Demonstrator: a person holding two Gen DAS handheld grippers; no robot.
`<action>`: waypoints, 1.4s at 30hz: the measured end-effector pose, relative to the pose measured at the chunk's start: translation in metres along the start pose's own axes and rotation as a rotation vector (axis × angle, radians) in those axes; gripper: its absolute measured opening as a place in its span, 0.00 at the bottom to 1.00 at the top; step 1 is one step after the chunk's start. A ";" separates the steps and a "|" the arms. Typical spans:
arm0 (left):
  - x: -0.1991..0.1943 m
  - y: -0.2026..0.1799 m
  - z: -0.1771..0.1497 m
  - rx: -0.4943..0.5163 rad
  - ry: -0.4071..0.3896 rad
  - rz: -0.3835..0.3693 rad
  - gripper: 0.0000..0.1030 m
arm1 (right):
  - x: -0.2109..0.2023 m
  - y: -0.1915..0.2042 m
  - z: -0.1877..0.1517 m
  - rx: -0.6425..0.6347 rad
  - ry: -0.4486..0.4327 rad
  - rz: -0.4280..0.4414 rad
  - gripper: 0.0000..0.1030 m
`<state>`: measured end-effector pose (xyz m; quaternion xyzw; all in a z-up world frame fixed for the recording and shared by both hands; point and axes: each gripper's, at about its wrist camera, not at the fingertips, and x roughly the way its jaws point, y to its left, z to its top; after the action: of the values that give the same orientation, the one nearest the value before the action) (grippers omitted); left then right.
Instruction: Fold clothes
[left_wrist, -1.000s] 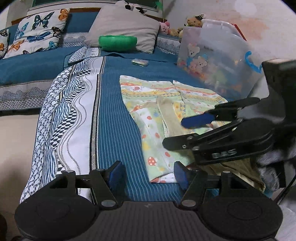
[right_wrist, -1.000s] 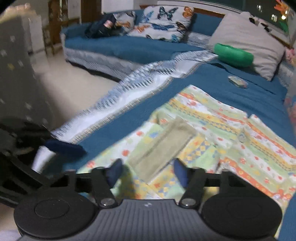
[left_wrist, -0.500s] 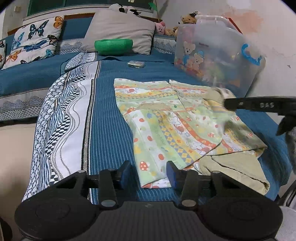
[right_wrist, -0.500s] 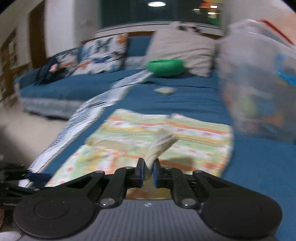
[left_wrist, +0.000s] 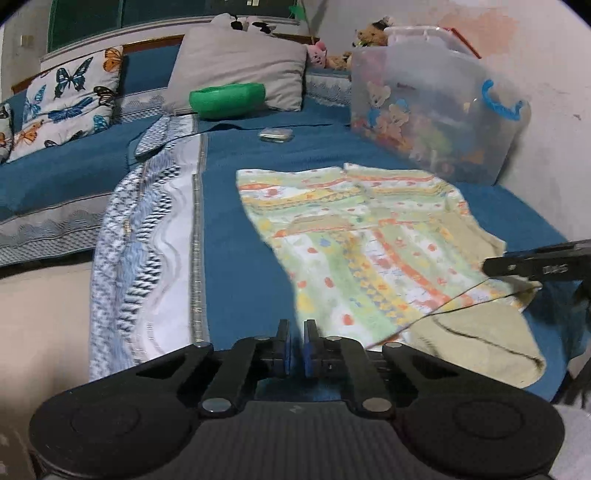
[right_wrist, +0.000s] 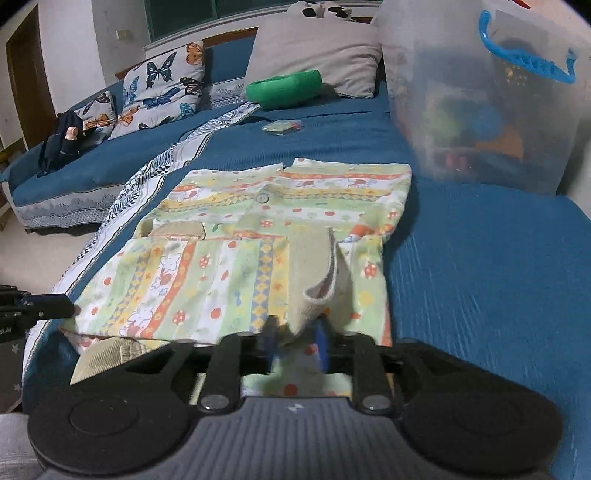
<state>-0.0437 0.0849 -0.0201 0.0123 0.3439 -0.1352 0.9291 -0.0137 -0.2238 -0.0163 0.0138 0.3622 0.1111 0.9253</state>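
Note:
A child's garment (left_wrist: 369, 240) in a pastel print with beige lining lies spread on the blue bedspread (left_wrist: 240, 258). My left gripper (left_wrist: 296, 347) is shut at the garment's near left corner, and the cloth reaches right into its narrow gap. In the right wrist view the left gripper (right_wrist: 72, 308) touches that same slightly raised corner. My right gripper (right_wrist: 295, 345) holds a folded sleeve cuff (right_wrist: 314, 273) between its blurred fingers, over the garment (right_wrist: 207, 266). From the left wrist view the right gripper (left_wrist: 487, 264) sits at the garment's right edge, which is lifted taut.
A clear plastic toy bin (left_wrist: 424, 110) stands at the back right against the wall. A green cushion (left_wrist: 227, 99), a grey pillow (left_wrist: 236, 66) and a small packet (left_wrist: 275, 134) lie beyond the garment. A patterned blanket (left_wrist: 147, 240) runs along the left bed edge.
My left gripper went from open to shut at the garment's corner. My right gripper closed on the sleeve and carried it across to the right; its fingers now stand slightly wider apart.

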 end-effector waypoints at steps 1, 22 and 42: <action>-0.001 0.003 0.003 -0.005 0.001 0.002 0.08 | -0.004 -0.001 0.002 -0.003 -0.014 -0.007 0.35; 0.075 -0.020 0.055 0.006 0.086 -0.028 0.11 | 0.028 0.016 0.018 -0.208 -0.048 0.020 0.38; 0.020 -0.073 0.035 0.141 0.160 -0.131 0.59 | -0.015 0.027 -0.026 -0.235 -0.022 0.051 0.45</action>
<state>-0.0257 0.0060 -0.0011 0.0658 0.4068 -0.2181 0.8847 -0.0471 -0.2021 -0.0225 -0.0845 0.3359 0.1761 0.9214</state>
